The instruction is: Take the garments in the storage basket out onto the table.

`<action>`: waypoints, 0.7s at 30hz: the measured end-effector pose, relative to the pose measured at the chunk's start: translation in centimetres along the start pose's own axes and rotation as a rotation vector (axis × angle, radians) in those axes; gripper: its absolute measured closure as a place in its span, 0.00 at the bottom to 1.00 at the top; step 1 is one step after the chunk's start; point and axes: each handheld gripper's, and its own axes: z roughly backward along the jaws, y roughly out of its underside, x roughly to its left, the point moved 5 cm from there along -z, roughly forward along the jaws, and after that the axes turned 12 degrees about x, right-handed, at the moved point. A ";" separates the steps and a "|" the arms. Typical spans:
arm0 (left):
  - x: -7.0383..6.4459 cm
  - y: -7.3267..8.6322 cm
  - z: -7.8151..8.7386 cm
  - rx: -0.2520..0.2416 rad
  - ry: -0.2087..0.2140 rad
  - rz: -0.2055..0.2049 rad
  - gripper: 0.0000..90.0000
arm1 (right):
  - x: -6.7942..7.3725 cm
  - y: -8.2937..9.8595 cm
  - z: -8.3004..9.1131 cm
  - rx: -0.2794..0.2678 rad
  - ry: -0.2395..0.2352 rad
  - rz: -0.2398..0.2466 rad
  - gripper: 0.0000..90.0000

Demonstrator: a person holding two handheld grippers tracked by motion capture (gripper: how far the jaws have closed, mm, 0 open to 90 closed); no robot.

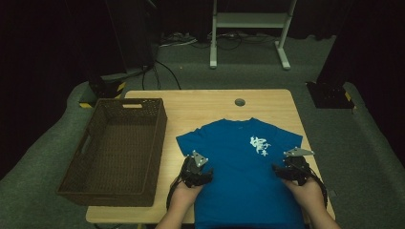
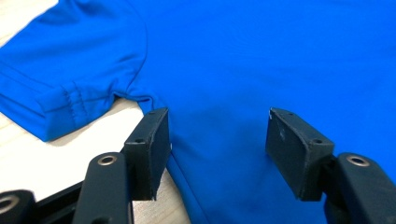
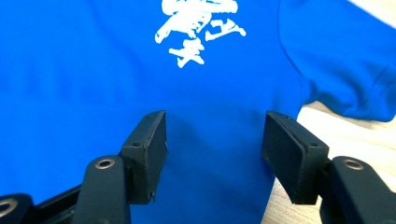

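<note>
T-shirt point(image 1: 241, 162) is lying flat at lower centre of the table point(image 1: 200, 102), its hem running off the bottom edge, right of a wicker basket point(image 1: 117, 150). Left gripper point(image 1: 199, 175) and right gripper point(image 1: 286, 172) are hovering wide open over its side seams, gripping nothing.

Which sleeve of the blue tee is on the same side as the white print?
The sleeve by the right tool. The white print sits on that half of the t-shirt; the sleeve by the left tool is beside plain blue.

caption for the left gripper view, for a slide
Open left gripper poised over the blue t-shirt side edge, just below its sleeve.
</note>
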 end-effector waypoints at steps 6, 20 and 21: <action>0.1 0.4 -0.3 0.005 -0.004 -0.007 0.45 | -0.1 0.6 -0.4 -0.005 -0.021 -0.016 0.45; -0.7 2.3 0.8 -0.015 0.008 -0.014 0.47 | 1.2 2.7 0.8 -0.006 -0.030 -0.002 0.46; -0.7 2.4 0.9 -0.016 0.007 -0.020 0.47 | 1.3 2.9 0.9 -0.010 -0.029 0.000 0.46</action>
